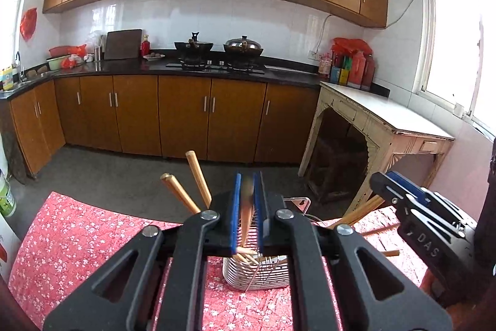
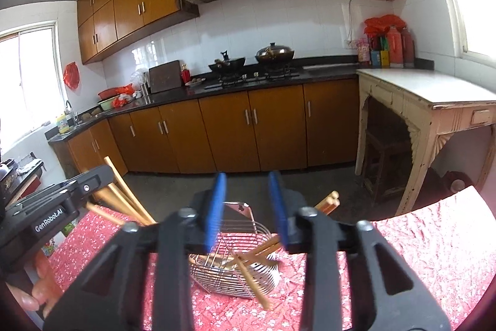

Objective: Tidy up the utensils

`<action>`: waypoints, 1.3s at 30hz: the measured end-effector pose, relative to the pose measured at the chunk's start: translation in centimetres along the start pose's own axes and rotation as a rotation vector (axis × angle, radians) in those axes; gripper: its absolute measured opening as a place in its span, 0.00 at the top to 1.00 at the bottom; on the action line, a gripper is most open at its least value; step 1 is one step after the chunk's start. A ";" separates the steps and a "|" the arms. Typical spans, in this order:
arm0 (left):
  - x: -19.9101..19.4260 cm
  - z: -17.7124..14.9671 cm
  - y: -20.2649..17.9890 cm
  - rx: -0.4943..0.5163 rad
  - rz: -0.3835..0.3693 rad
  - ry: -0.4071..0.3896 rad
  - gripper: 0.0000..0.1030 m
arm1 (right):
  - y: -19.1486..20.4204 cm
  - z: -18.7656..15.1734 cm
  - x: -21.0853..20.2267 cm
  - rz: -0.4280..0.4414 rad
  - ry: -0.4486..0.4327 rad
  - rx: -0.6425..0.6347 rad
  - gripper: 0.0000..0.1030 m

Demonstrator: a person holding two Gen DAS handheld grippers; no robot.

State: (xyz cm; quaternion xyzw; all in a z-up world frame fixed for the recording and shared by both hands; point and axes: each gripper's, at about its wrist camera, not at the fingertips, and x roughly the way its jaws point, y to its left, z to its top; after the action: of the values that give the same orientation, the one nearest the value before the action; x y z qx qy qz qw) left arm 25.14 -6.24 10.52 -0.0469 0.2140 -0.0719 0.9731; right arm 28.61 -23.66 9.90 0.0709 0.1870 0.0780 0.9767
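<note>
Nearest in our left wrist view, the left claw point(image 1: 247, 207) has its blue pads a narrow gap apart, and a blurred chopstick point(image 1: 246, 214) stands between them; whether the pads press on it we cannot tell. Just below the pads sits the wire basket point(image 1: 257, 275) on the red flowered surface point(image 1: 77, 241), with more chopsticks point(image 1: 198, 182) leaning out of it to the left. At the right edge of this view we see the right claw point(image 1: 403, 188) from the side, its gap hidden there, and sticks poking out beneath it. Our right wrist view settles that: the right claw point(image 2: 248, 207) is open, nothing between its pads, and past it the basket point(image 2: 235, 272) shows its inside, with chopsticks point(image 2: 251, 259) lying crossed in it and one sticking out over the front rim. This view alone shows the left claw's body at the left edge with a hand point(image 2: 37, 293) under it. Farther off in both views stand the brown cabinets point(image 1: 186, 114), the stove with two woks point(image 1: 217, 47) and a pale side table point(image 1: 387, 120).
</note>
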 end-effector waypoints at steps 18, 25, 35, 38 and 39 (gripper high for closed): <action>-7.5 -1.4 3.5 0.001 0.070 -0.097 0.38 | 1.2 -0.3 -10.7 0.007 -0.171 -0.040 0.10; -11.4 -4.2 5.0 0.024 0.091 -0.129 0.17 | 2.6 -3.6 -15.2 0.010 -0.191 -0.047 0.04; -15.0 -9.9 4.1 0.128 0.140 -0.178 0.02 | 4.8 -11.2 -18.9 -0.090 -0.172 -0.094 0.04; -15.2 -11.9 3.9 0.146 0.154 -0.169 0.02 | 5.5 -13.2 -19.7 -0.096 -0.177 -0.115 0.04; -15.4 -12.4 3.9 0.146 0.156 -0.165 0.02 | 5.7 -13.7 -19.9 -0.095 -0.179 -0.119 0.04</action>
State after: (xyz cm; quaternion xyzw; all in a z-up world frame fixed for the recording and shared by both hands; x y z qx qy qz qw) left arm 6.57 -0.73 5.13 0.0352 0.1302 -0.0074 0.9908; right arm 4.46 -20.18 5.33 0.0106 0.0974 0.0360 0.9945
